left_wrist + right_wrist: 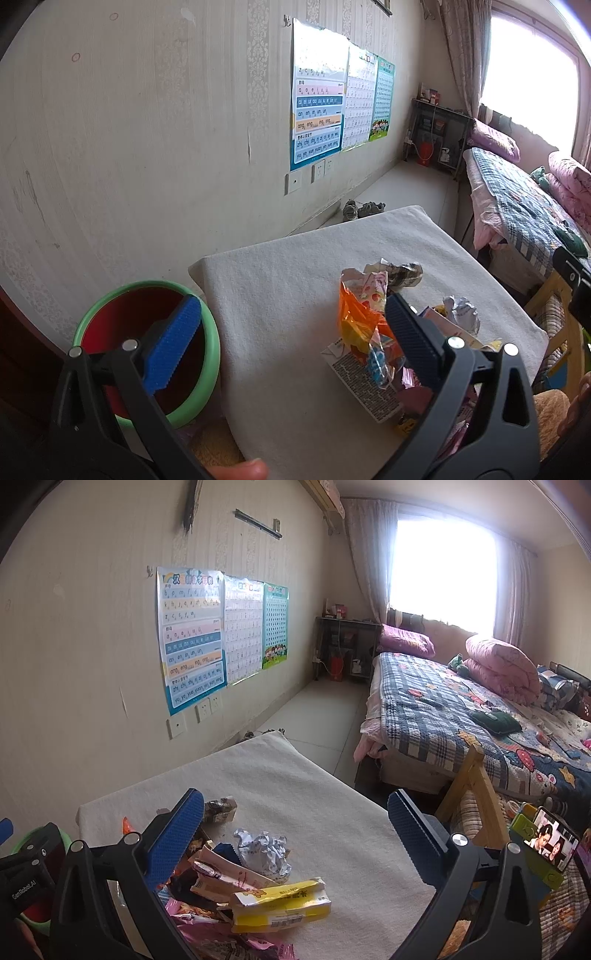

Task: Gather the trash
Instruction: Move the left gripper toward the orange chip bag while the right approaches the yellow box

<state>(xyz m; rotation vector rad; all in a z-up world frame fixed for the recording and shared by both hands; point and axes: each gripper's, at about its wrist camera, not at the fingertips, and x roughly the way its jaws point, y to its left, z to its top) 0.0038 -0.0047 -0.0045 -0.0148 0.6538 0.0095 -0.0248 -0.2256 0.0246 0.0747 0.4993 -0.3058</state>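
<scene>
Meanwhile both the left gripper (291, 339) and the right gripper (295, 843) hang wide apart and empty above the white-covered table (280, 280), where the trash pile (251, 890) of wrappers lies at its near edge, with the green-rimmed bin (205, 354) just beside the table's left side.

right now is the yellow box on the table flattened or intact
Flattened: the yellow box lies crushed and creased on the table.
</scene>
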